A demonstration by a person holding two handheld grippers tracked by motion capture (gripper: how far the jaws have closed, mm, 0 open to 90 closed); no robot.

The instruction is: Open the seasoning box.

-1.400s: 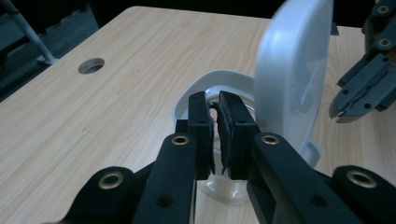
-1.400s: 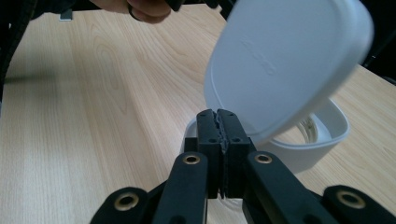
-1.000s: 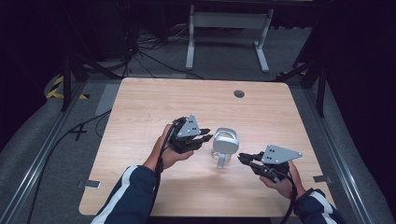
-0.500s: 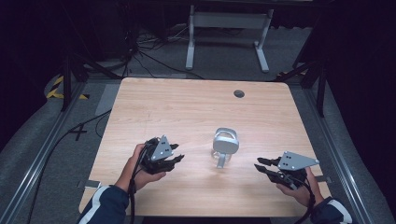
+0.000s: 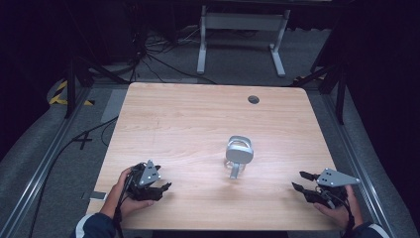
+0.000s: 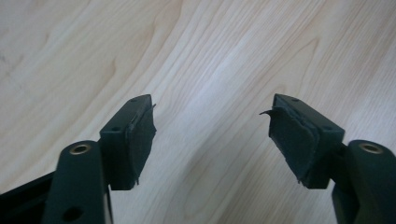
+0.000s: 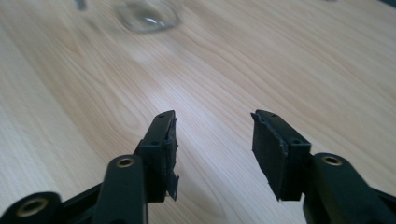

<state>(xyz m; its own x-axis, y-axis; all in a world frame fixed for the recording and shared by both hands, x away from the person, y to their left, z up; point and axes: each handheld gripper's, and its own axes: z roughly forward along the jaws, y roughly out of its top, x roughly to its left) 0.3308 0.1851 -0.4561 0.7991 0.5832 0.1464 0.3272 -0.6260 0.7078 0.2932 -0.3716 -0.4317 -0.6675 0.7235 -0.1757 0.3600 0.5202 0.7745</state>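
Both grippers are found drawn back toward the table's (image 5: 198, 109) near edge since the earlier frame. The left gripper (image 5: 159, 190) and right gripper (image 5: 300, 180) are held wide open and empty. The clear lidded jar (image 5: 238, 156) is seen upright between them, mid-table.

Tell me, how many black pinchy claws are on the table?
2. The left gripper is near the table's front left corner, held in a hand. The right gripper is near the front right corner. Both are open and empty.
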